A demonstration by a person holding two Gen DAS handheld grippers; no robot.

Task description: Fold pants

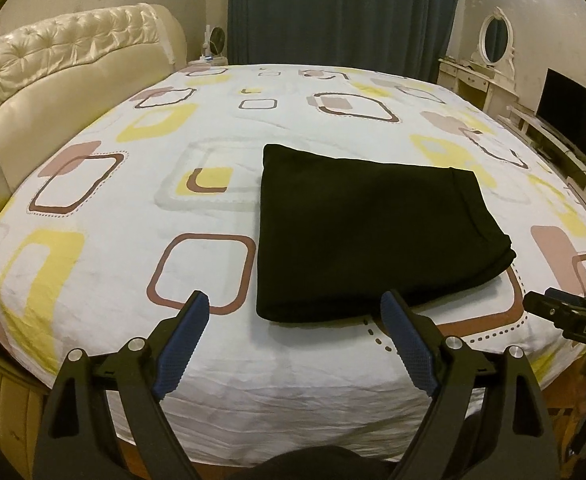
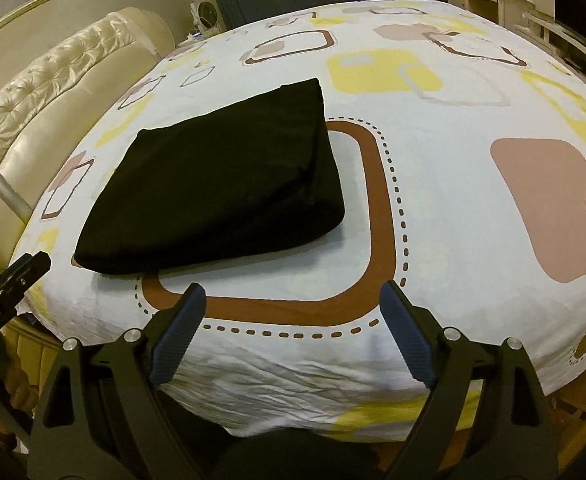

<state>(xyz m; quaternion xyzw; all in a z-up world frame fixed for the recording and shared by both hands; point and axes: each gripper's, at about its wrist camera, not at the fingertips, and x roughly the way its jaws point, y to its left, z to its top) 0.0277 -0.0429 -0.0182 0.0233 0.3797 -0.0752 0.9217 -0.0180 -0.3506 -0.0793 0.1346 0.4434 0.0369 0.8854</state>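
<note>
Black pants (image 1: pixel 365 236) lie folded into a thick flat rectangle on the patterned bed sheet (image 1: pixel 133 248). In the left wrist view my left gripper (image 1: pixel 293 304) hangs open above the near edge of the bed, its blue-padded fingers (image 1: pixel 189 336) apart and nothing between them; the folded pants lie just beyond its right finger. In the right wrist view the pants (image 2: pixel 217 196) lie to the upper left of my right gripper (image 2: pixel 293 300), which is open and empty over the brown rounded square on the sheet (image 2: pixel 453 216). Each gripper shows at the edge of the other's view.
A cream tufted headboard (image 1: pixel 69 64) lines the left side of the bed. Dark curtains (image 1: pixel 341 12) hang behind it. A white dressing table with an oval mirror (image 1: pixel 493 40) and a dark screen (image 1: pixel 573 120) stand at the right. The bed's near edge drops off below the grippers.
</note>
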